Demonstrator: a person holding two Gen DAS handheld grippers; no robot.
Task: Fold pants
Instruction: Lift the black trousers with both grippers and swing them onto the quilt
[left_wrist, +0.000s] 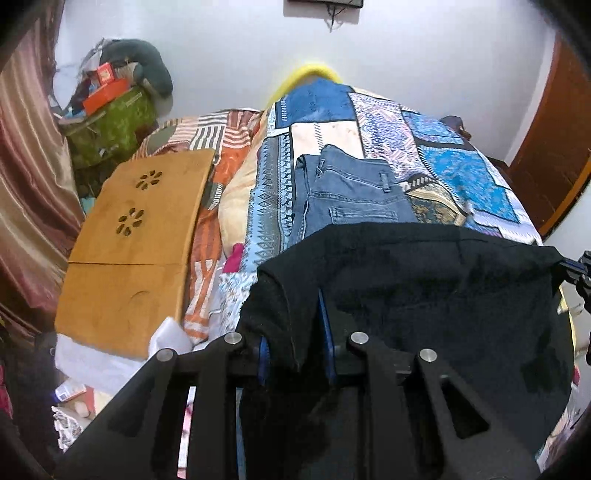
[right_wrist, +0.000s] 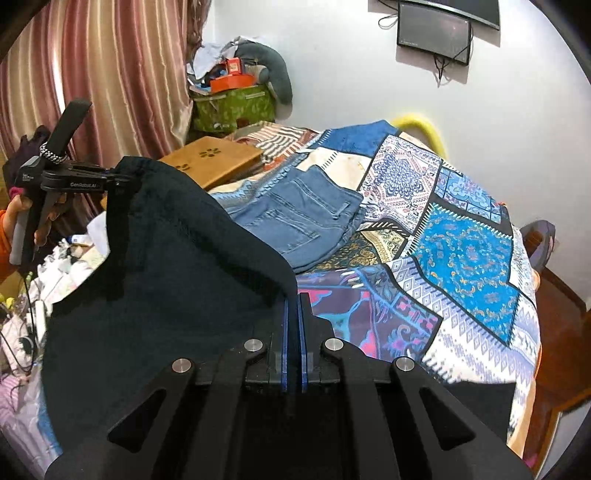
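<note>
Black pants (left_wrist: 424, 295) hang stretched between my two grippers above the bed. The left gripper (left_wrist: 295, 325) is shut on a bunched fold of the black cloth, which covers one blue pad (left_wrist: 327, 332). In the right wrist view the right gripper (right_wrist: 294, 301) is shut on the thin edge of the black pants (right_wrist: 166, 295), pads pressed together. The left gripper (right_wrist: 122, 181) shows at the far left, clamped on the other upper corner, with a hand (right_wrist: 40, 225) on its handle. The right gripper (left_wrist: 583, 271) peeks in at the right edge of the left wrist view.
Folded blue jeans (left_wrist: 347, 199) (right_wrist: 299, 221) lie on the patchwork bedspread (left_wrist: 461, 173) (right_wrist: 465, 254). A wooden lap desk (left_wrist: 129, 240) (right_wrist: 210, 158) lies to the left. A green box (right_wrist: 232, 107) of clutter and a striped curtain (right_wrist: 110, 74) stand behind. A screen (right_wrist: 436, 29) hangs on the wall.
</note>
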